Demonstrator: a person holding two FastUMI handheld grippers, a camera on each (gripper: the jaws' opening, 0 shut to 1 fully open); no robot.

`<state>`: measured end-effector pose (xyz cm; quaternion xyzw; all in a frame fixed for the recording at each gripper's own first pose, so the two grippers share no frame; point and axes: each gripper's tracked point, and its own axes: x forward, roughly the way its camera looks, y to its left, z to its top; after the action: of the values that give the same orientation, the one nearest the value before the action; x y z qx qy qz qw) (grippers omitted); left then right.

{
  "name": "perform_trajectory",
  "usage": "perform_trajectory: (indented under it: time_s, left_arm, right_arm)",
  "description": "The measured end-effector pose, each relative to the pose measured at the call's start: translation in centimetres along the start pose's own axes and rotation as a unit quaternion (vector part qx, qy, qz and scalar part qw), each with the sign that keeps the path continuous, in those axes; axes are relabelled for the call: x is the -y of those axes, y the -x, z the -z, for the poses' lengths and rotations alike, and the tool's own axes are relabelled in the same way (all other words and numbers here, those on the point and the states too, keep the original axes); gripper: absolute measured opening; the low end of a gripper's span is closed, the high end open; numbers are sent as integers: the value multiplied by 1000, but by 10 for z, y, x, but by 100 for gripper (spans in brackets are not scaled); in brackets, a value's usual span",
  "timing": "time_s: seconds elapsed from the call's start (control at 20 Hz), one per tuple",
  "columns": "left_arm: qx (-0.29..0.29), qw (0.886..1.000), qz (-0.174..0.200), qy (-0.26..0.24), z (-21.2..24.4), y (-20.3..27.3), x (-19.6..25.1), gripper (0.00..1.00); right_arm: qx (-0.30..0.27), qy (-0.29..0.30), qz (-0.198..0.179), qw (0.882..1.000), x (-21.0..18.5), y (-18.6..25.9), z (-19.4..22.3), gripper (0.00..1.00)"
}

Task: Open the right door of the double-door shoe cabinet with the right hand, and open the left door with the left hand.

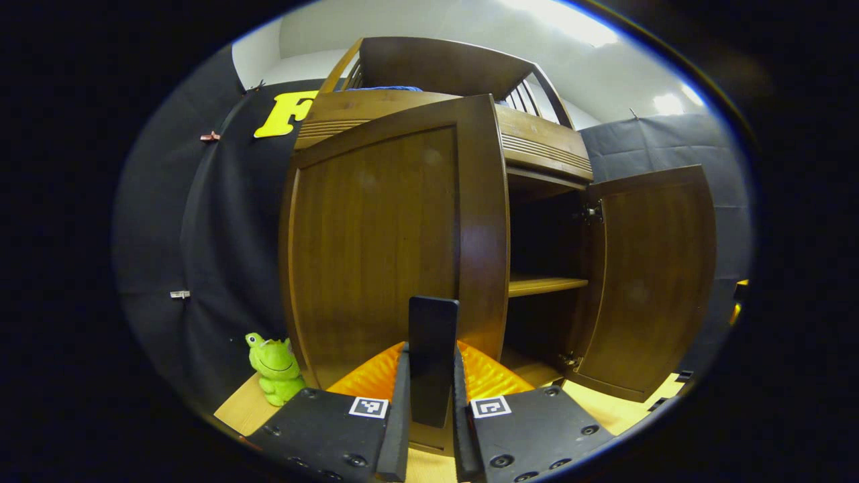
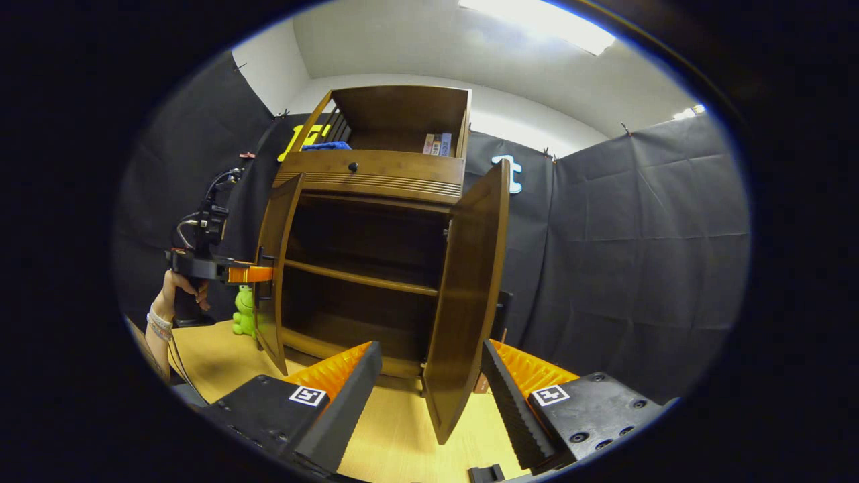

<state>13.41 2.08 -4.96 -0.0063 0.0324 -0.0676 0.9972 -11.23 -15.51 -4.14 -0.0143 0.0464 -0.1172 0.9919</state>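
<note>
**Both doors swung out, left tool clamped on its handle**

The left tool point(image 1: 431, 396) is clenched on the dark upright handle point(image 1: 433, 349) at the free edge of the left door point(image 1: 376, 248); both fingers press against the handle's 2 sides, and the handle's long axis runs vertical, straight up between them. The right tool point(image 2: 429, 396) is released, its 2 fingers spread wide with the free edge of the right door point(image 2: 466, 295) standing in the gap, touching neither finger as far as I can tell.

The double-door shoe cabinet point(image 2: 376, 174) stands on the pale wooden tabletop point(image 2: 396, 443) ahead of both tools. Judging by how the doors lie, both are already well open, the right one more than the left. The move that remains turns on the left door: it lies directly in front of the left tool, hinged on its far left side, so the pull would run back and outward along that arc.

The right gripper view shows the left tool from afar, a hand point(image 2: 178, 288) holding it against the left door's edge, plus the cabinet's dark interior, 1 shelf point(image 2: 362, 276) and a drawer knob point(image 2: 352, 167). The left gripper view gives the close grip on the handle. A green frog toy point(image 1: 274, 367) sits just beside the cabinet's left side.
</note>
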Motion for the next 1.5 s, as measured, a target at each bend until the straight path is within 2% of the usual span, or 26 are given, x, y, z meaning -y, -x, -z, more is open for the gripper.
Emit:
perform_trajectory:
  time_s: [0.3, 0.45, 0.6, 0.85, 1.15, 1.25, 1.5]
  left_arm:
    - [1, 1000, -9, -3, -2, 39, -29, 30]
    - [0, 1000, -15, -1, -3, 54, -43, 29]
    - [0, 1000, -26, 0, -2, 67, -58, 30]
    - [-13, 998, -62, -5, 11, 90, -87, 25]
    - [12, 993, -114, 0, -5, 110, -117, 26]
    - [14, 990, -139, -10, -7, 115, -133, 20]
    - [20, 985, -172, -12, -1, 137, -152, 20]
  right_arm:
    - [23, 0, -20, 1000, -36, 5, -15, 96]
    - [30, 1, 3, 1000, -32, 1, -17, 95]
    - [27, -12, 2, 1000, -36, 3, -15, 95]
    - [19, -23, -16, 999, -48, -12, -17, 95]
    - [16, -17, -31, 999, -56, -17, -13, 95]
    - [15, -15, -31, 999, -56, -17, -13, 95]
    - [10, -19, -37, 999, -58, -17, -9, 95]
